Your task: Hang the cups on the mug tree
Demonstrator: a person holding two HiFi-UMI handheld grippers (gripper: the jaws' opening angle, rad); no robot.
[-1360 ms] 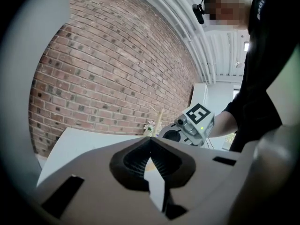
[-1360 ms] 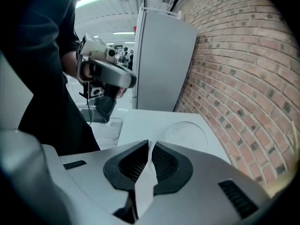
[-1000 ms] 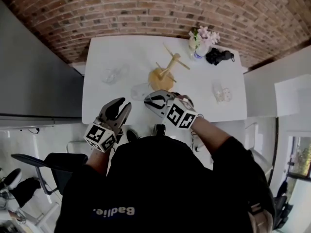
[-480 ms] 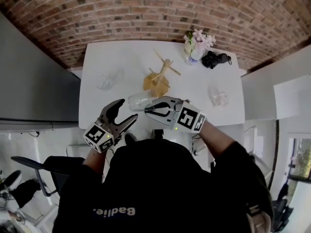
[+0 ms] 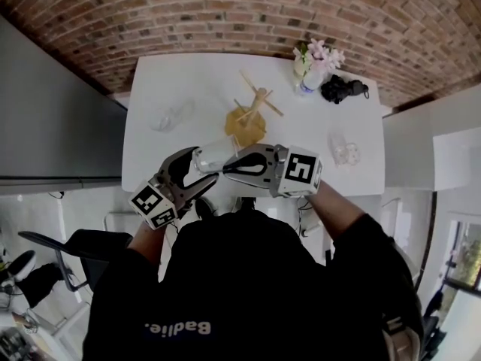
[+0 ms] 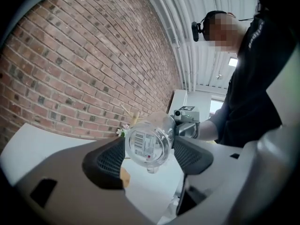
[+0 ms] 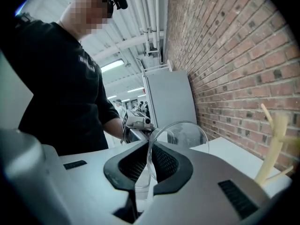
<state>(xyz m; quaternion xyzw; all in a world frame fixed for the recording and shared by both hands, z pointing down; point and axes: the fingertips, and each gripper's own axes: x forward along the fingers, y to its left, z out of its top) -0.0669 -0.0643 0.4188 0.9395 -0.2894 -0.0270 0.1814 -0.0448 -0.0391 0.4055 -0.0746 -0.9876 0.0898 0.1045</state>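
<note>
Since a second ago the left tongs (image 5: 204, 165) have swung in around the clear cup (image 5: 210, 159), and the right tongs (image 5: 227, 165) have turned so that their marker cube (image 5: 299, 171) faces up; both pairs now meet over the near edge of the counter (image 5: 203, 81), close against the person's chest. The left jaws have just been opening and stand wide, the cup's base with its barcode sticker between the pads (image 6: 107, 159); whether it brushes them I cannot tell. The right jaws are nearly together, pinching the glass wall at the rim; so the cup hangs on its side in the air, mouth toward the right pair, bottom toward the left.

Beyond them the mug tree (image 5: 254, 111) stands mid-counter with its pegs bare and open white surface all round it; a second clear cup (image 5: 169, 117) lies well to its left, a third cup (image 5: 343, 150) near the right edge; a vase of flowers (image 5: 312, 66) and a black object (image 5: 342, 89) crowd the far right corner. The brick wall (image 5: 225, 13) closes the far edge; a grey cabinet (image 5: 52, 126) runs along the left side.
</note>
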